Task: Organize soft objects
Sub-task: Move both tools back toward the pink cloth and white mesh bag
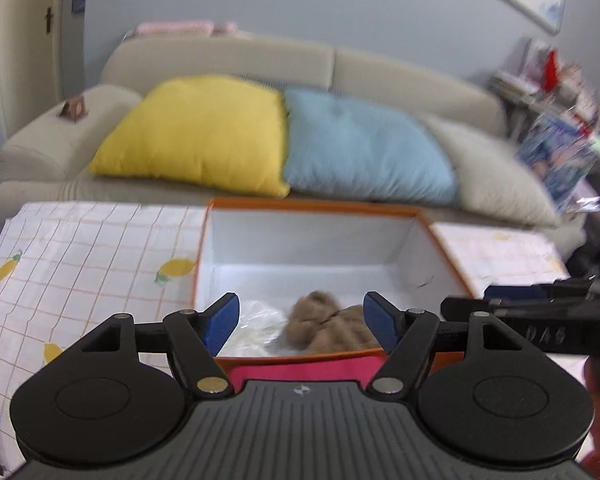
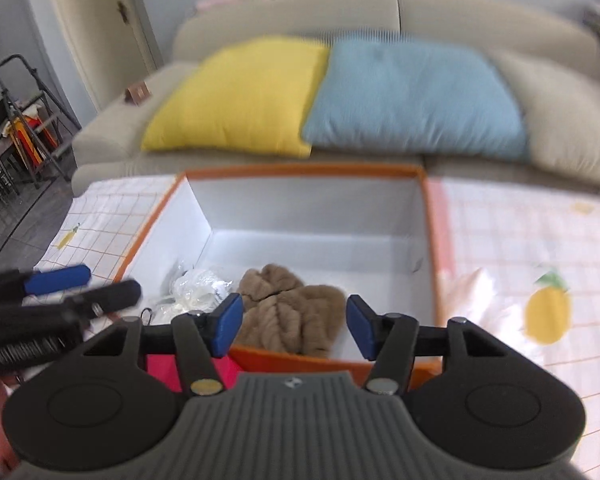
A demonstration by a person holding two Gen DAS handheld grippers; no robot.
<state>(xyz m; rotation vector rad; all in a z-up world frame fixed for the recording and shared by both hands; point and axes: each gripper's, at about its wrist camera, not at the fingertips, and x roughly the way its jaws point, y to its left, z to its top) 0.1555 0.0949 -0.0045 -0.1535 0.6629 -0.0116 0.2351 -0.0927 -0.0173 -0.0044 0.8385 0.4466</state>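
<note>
The left gripper gapes wide and empty over the box; inside lie a plastic bag, then a brown plush. The right gripper is wide too. A pink cloth apparently remains outside.

Both wrist views face the sofa, closely overlooking the box.

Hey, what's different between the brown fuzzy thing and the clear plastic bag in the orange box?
The brown plush item is opaque, tan and furry; the clear plastic bag is see-through, shiny and crinkled, with something white inside. The plush item is bulkier and sits toward the middle of the near end, while the bag lies to its left. Both rest on the white floor of the orange box, touching or nearly so.
</note>
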